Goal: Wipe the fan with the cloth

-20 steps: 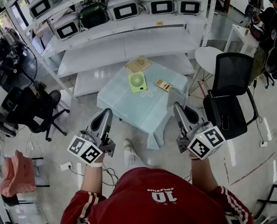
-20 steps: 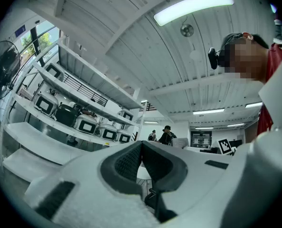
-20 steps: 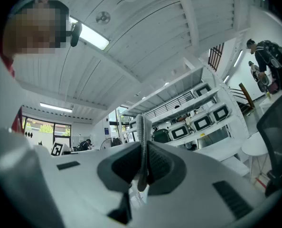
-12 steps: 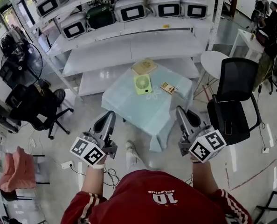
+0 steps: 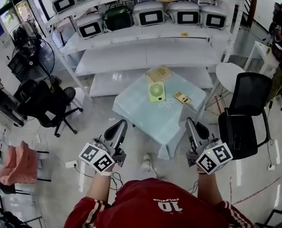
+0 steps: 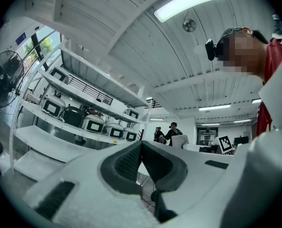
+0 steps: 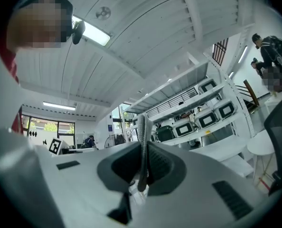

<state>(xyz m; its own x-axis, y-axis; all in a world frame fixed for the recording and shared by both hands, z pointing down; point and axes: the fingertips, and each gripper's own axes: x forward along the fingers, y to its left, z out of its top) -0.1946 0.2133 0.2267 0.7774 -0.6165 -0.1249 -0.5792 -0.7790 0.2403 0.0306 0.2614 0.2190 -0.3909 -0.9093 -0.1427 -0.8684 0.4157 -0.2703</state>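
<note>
A small lime-green fan (image 5: 156, 91), square with rounded corners, lies flat with its round grille up on a pale-blue-draped worktop (image 5: 145, 115), well ahead of both grippers. The right gripper (image 7: 143, 151) has its jaws pinched on a thin pale cloth (image 7: 142, 127) standing on edge. The left gripper (image 6: 141, 148) has its ribbed jaws pressed together, empty. The worktop now looks farther off than before.
</note>
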